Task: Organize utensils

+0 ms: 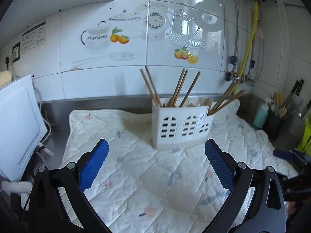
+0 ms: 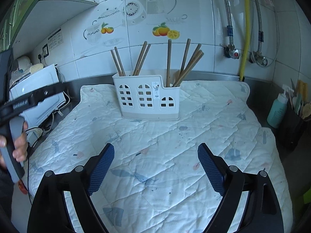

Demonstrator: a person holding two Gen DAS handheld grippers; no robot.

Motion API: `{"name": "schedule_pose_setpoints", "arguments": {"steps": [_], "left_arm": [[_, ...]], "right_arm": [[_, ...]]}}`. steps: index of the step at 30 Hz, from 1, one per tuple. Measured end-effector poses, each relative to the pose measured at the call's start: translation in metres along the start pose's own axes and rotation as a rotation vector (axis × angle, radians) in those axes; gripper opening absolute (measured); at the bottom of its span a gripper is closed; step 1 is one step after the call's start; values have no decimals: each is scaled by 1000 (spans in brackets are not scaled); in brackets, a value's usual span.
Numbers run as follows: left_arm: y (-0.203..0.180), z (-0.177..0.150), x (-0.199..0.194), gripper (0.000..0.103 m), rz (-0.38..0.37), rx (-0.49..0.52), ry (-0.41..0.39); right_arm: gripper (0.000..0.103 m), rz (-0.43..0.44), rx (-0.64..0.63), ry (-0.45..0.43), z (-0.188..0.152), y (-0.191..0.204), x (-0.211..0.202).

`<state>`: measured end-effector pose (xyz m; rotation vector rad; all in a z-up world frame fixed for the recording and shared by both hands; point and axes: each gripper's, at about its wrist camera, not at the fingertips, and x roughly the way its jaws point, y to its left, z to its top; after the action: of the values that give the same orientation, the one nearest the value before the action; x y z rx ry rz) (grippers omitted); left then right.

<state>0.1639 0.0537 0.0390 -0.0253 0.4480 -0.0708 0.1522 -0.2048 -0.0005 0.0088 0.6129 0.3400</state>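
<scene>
Standing upright near the back edge of a quilted white mat [image 2: 155, 155] is a white plastic utensil caddy [image 2: 144, 99] with arched window cut-outs, its base resting on the cloth. Wooden chopsticks [image 2: 168, 62] stand in its compartments, leaning at various angles: two pairs in the taller sections and a larger cluster in the lower, stepped compartment at the right end. A wooden spoon [image 1: 208, 102] shows among them in the left wrist view. The mat covers a steel tabletop [image 2: 258, 97] against a tiled wall [image 2: 194, 9] bearing teapot and fruit decals. The left hand-held gripper [image 1: 156, 153] hovers above the mat in front of the caddy, its blue pads spread wide and gripping nothing. The right hand-held gripper [image 2: 156, 156] is likewise spread wide, empty, above the mat's middle and well apart from the caddy. At the tabletop's left edge sits a white appliance [image 2: 38, 95] with cables; at the right edge, a teal bottle [image 2: 277, 110] stands just beside a dark holder [image 2: 293, 128] of other utensils.
</scene>
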Motion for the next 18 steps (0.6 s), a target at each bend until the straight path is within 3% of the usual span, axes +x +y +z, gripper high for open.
{"name": "schedule_pose_setpoints", "arguments": {"steps": [3,18], "left_arm": [[2,-15,-10,98,36,11,-2],[11,-52,-36,98,62,-30,15]], "right_arm": [[86,-20,15,13,-5,1,0],[88,-93,26,25,-21,8,-3]]}}
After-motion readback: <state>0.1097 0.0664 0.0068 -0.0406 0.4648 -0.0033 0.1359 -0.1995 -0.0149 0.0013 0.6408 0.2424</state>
